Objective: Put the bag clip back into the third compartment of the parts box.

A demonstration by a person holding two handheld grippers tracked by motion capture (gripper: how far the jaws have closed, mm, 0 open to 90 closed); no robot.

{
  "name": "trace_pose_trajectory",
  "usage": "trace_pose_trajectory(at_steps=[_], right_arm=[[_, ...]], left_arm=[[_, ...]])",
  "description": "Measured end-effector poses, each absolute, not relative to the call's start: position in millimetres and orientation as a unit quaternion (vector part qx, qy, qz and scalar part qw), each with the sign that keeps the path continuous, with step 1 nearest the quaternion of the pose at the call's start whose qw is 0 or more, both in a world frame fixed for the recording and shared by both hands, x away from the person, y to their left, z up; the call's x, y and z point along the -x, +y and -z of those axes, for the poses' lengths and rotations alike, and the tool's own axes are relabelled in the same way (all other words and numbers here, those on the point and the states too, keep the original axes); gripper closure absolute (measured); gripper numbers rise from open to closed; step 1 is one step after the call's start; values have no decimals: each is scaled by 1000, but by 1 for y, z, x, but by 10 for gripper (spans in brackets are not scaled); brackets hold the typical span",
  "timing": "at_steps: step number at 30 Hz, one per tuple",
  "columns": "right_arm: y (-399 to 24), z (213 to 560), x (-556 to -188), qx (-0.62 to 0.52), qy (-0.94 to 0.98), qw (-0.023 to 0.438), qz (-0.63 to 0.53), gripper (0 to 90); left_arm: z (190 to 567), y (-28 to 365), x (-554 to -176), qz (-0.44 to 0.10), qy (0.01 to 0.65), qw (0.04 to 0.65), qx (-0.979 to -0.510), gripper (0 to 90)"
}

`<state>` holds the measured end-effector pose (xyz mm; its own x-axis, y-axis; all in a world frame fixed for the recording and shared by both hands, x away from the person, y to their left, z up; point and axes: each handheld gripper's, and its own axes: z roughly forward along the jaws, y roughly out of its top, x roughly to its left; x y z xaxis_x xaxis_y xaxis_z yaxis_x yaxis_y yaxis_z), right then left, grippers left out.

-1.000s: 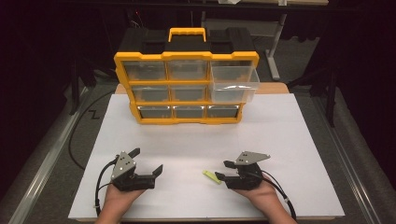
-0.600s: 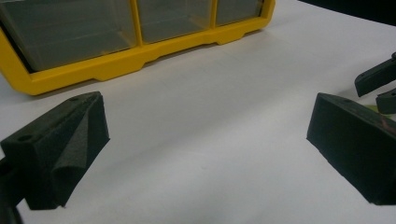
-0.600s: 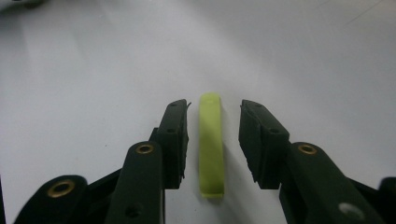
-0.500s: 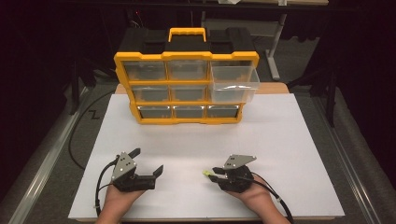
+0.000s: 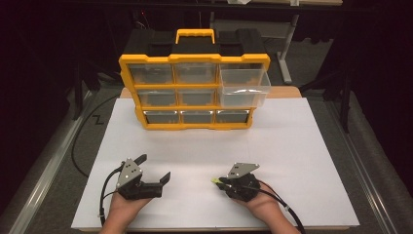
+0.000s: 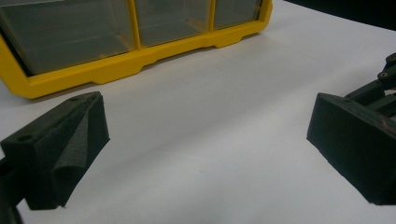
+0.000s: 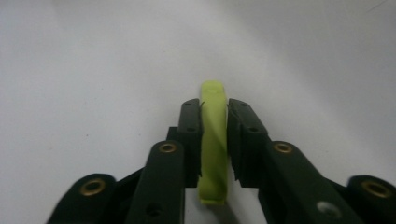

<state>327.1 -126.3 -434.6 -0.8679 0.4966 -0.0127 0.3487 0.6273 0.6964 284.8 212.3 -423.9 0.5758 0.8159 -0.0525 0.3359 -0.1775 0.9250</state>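
the right gripper has just closed its jaws and now clamps a small yellow-green piece between its pads, low over the white table near the front edge. the left gripper rests beside it, jaws spread wide and holding nothing. the yellow drawer box stands at the back.
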Motion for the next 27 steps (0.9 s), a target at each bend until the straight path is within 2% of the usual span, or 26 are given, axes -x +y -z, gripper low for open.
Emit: trace_pose_trajectory(at_steps=[10,16,27], right_arm=[[-129,430,-328,-233,898,99,-360,792],[-145,414,-330,-241,892,101,-368,792],[-173,397,-338,-236,912,78,-328,792]], left_arm=[[426,211,-285,-233,395,506,-731,3],[426,211,-287,-243,390,505,-731,3],[425,212,-286,-225,391,511,-732,3]])
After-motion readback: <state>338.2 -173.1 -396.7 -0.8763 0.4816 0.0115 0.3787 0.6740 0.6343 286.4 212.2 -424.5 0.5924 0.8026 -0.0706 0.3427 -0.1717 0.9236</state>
